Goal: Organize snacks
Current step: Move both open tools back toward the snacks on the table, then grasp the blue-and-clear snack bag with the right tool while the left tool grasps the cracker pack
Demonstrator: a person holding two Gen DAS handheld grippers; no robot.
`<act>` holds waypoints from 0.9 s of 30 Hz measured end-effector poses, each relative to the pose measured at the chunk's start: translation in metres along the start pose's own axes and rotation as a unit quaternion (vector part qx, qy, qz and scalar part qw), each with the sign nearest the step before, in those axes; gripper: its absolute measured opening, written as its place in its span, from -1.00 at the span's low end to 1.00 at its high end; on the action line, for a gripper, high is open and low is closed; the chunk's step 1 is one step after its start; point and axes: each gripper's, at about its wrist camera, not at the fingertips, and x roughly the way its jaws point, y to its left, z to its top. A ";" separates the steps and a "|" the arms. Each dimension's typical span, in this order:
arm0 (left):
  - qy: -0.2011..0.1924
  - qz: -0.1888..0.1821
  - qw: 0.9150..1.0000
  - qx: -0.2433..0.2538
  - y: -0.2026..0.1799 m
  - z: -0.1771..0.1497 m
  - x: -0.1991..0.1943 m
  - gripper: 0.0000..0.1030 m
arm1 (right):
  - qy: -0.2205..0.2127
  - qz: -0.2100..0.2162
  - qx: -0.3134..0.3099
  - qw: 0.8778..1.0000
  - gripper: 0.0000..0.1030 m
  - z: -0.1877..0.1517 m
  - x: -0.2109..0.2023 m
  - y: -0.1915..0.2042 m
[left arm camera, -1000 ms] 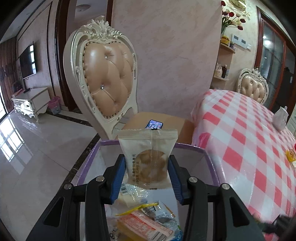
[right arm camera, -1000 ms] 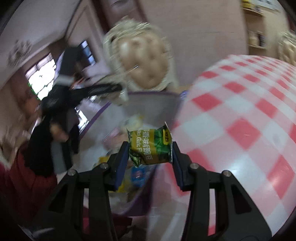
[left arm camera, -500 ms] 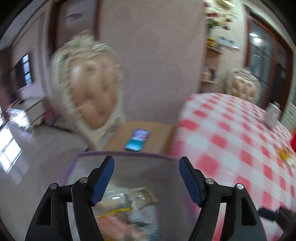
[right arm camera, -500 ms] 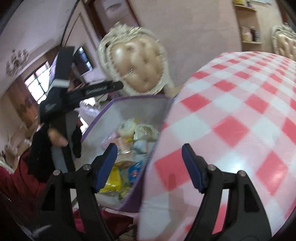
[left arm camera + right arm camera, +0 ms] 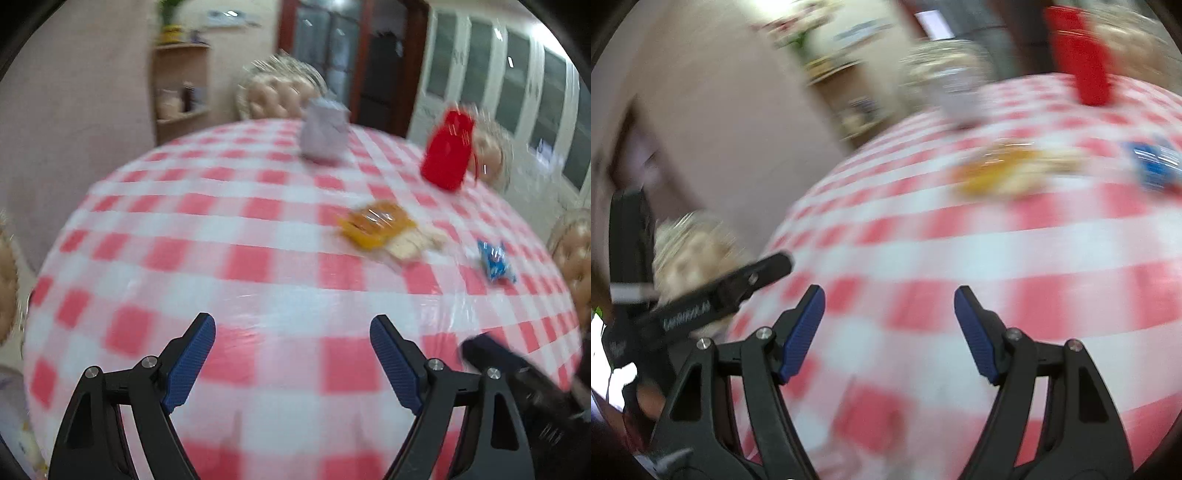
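Both views are blurred by motion. My left gripper (image 5: 291,336) is open and empty above the near part of the red-and-white checked table (image 5: 229,236). An orange snack packet (image 5: 373,223) lies on the table ahead to the right, with a pale packet (image 5: 410,243) against it and a blue packet (image 5: 495,260) further right. My right gripper (image 5: 889,308) is open and empty over the same table. In the right wrist view the orange packet (image 5: 993,168) and blue packet (image 5: 1156,168) lie far ahead.
A red container (image 5: 448,149) and a pale grey pot (image 5: 325,131) stand at the table's far side. Padded chairs (image 5: 277,94) ring the table. The left gripper's body (image 5: 713,299) shows at the left of the right wrist view. A shelf (image 5: 177,85) stands at the wall.
Both grippers let go of their snack packets over the purple-rimmed bin and opened. Both have since swung right, away from the bin, to face the table.
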 end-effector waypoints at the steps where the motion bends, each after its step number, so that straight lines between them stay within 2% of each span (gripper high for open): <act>1: 0.005 -0.001 1.000 0.011 -0.017 0.004 0.010 0.68 | -0.010 -0.046 0.024 0.999 0.46 0.009 -0.007 -0.027; 4: -0.001 -0.014 0.999 0.036 -0.061 0.017 0.044 0.68 | -0.023 -0.123 0.087 0.988 0.46 0.029 -0.026 -0.089; 6: -0.004 -0.010 0.999 0.041 -0.079 0.022 0.061 0.68 | -0.049 -0.170 0.132 0.975 0.49 0.041 -0.046 -0.126; 8: -0.006 -0.022 0.999 0.023 -0.088 0.024 0.073 0.68 | -0.065 -0.217 0.153 0.962 0.72 0.048 -0.059 -0.149; 9: -0.002 -0.041 0.999 0.004 -0.088 0.023 0.079 0.68 | -0.071 -0.241 0.159 0.955 0.83 0.052 -0.065 -0.161; 10: 0.004 -0.059 0.998 -0.007 -0.087 0.022 0.082 0.68 | -0.074 -0.262 0.161 0.949 0.83 0.055 -0.070 -0.174; 12: 0.008 -0.088 0.996 -0.011 -0.084 0.020 0.086 0.68 | -0.060 -0.271 0.170 0.946 0.83 0.062 -0.067 -0.196; 15: -0.021 -0.085 0.996 -0.007 -0.080 0.020 0.079 0.68 | -0.033 -0.263 0.181 0.947 0.83 0.075 -0.058 -0.220; 17: -0.037 -0.092 0.995 -0.014 -0.076 0.020 0.073 0.68 | -0.027 -0.253 0.165 0.953 0.83 0.084 -0.049 -0.220; 19: -0.046 -0.102 0.994 -0.020 -0.073 0.020 0.070 0.68 | -0.025 -0.264 0.133 0.955 0.83 0.094 -0.033 -0.211; 23: -0.034 -0.111 0.993 -0.011 -0.077 0.021 0.077 0.68 | -0.021 -0.280 0.081 0.956 0.83 0.107 -0.010 -0.211; 27: -0.031 -0.119 0.992 -0.008 -0.080 0.021 0.080 0.68 | 0.006 -0.288 0.056 0.956 0.83 0.119 0.017 -0.211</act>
